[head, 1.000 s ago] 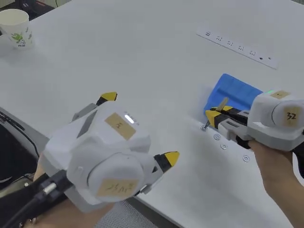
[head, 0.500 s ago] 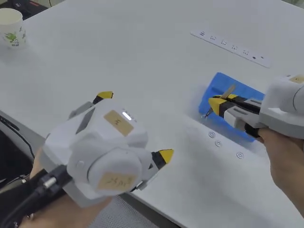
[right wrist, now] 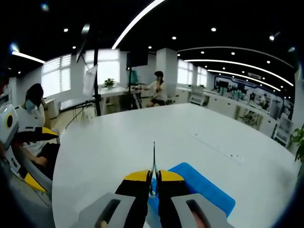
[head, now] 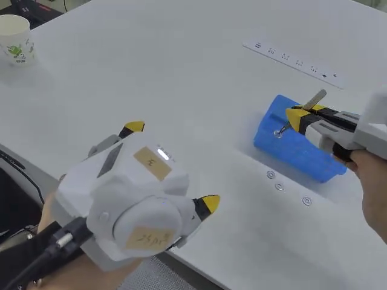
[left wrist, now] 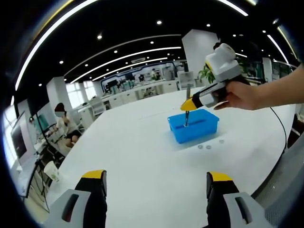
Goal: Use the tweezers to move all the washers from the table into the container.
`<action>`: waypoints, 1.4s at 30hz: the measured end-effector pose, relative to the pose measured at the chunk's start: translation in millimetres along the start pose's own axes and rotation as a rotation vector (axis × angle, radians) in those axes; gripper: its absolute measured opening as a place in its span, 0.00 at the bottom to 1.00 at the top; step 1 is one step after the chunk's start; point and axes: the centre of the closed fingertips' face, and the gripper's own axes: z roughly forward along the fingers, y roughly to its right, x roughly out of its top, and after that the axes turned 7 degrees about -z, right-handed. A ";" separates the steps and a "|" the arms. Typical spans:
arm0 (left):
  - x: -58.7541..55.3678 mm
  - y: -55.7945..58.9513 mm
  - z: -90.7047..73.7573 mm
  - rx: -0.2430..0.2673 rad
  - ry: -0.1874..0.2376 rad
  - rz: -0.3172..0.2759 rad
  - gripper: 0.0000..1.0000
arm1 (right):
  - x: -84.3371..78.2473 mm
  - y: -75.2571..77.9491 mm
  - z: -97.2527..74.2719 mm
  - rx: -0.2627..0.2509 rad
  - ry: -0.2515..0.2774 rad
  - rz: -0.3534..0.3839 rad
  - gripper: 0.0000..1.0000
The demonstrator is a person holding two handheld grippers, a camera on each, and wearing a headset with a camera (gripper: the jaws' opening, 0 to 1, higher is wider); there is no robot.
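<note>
Three small metal washers (head: pixel 279 186) lie on the white table just in front of the blue container (head: pixel 296 154). My right gripper (head: pixel 296 115) is shut on the tweezers (head: pixel 314 98), and their tip (head: pixel 279 132) hangs over the container's near end. Whether the tip holds a washer is too small to tell. In the right gripper view the tweezers (right wrist: pixel 154 161) stick up between the closed jaws, above the container (right wrist: pixel 204 190). My left gripper (head: pixel 172 164) is open and holds nothing, low at the table's near edge. The left gripper view has the container (left wrist: pixel 194 126) and washers (left wrist: pixel 208 147) ahead.
A paper cup (head: pixel 16 37) stands at the far left of the table. A white power strip (head: pixel 296 60) lies beyond the container. The table's front edge runs under my left gripper. People sit at desks far behind.
My right gripper has lifted the tweezers from the table beside the washers up and back to over the container. The left gripper has hardly moved.
</note>
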 end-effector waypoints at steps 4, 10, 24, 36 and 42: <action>-1.5 0.1 0.5 0.001 -0.008 0.006 0.88 | -3.1 3.2 4.3 -0.006 -0.007 -0.003 0.02; -2.9 0.7 0.9 -0.001 -0.016 0.013 0.88 | -11.8 11.5 10.2 -0.028 -0.026 -0.020 0.02; -4.6 -0.8 1.9 0.007 -0.026 0.018 0.87 | -42.3 25.0 31.1 -0.044 -0.088 -0.024 0.02; -6.1 -1.2 2.7 0.010 -0.033 0.022 0.87 | -52.1 30.3 40.3 -0.060 -0.110 -0.016 0.03; -6.2 -1.3 3.0 0.011 -0.035 0.024 0.87 | -52.7 30.4 40.5 -0.060 -0.105 -0.003 0.03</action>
